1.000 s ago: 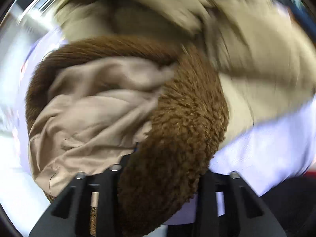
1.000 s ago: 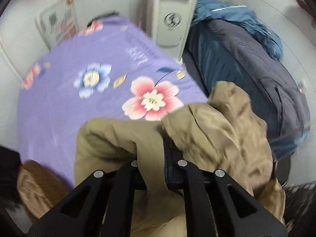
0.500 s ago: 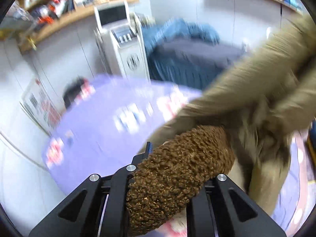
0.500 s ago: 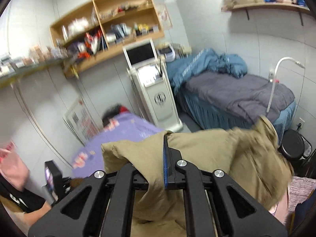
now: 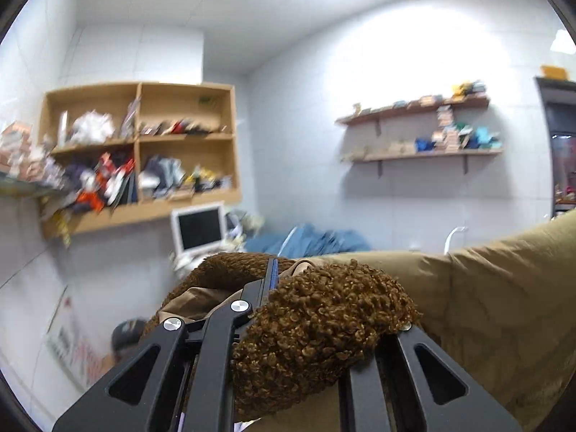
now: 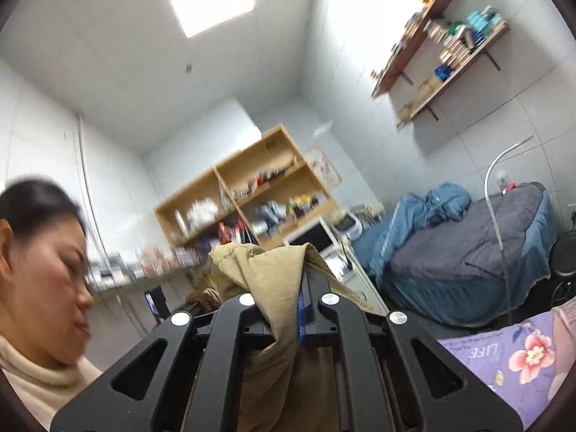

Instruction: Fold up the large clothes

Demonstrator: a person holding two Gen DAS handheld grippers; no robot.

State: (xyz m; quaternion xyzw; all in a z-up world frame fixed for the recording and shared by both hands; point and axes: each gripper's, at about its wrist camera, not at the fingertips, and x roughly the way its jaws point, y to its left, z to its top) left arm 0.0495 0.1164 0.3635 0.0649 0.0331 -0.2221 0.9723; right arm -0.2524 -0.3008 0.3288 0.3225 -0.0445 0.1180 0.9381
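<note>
Both grippers are closed on the tan coat [image 5: 504,306]: the left gripper [image 5: 284,288] pinches its brown fleecy collar [image 5: 324,331], the right gripper [image 6: 300,309] a tan edge, held up above the purple flowered sheet [image 6: 504,356]. This seems the lifting and spreading step; next the coat must be laid flat on the sheet

Left tongs [image 5: 275,280] tips buried under brown fleece collar [image 5: 320,324]; right finger hidden. Tan coat [image 5: 504,306] cut off by right and bottom edges. Right tongs [image 6: 300,288] tips covered by coat fabric [image 6: 273,288]. Wooden cubby shelf [image 5: 144,151] contents blurred, unreadable. Floral purple cover [image 6: 504,356] cropped at frame edge.
</note>
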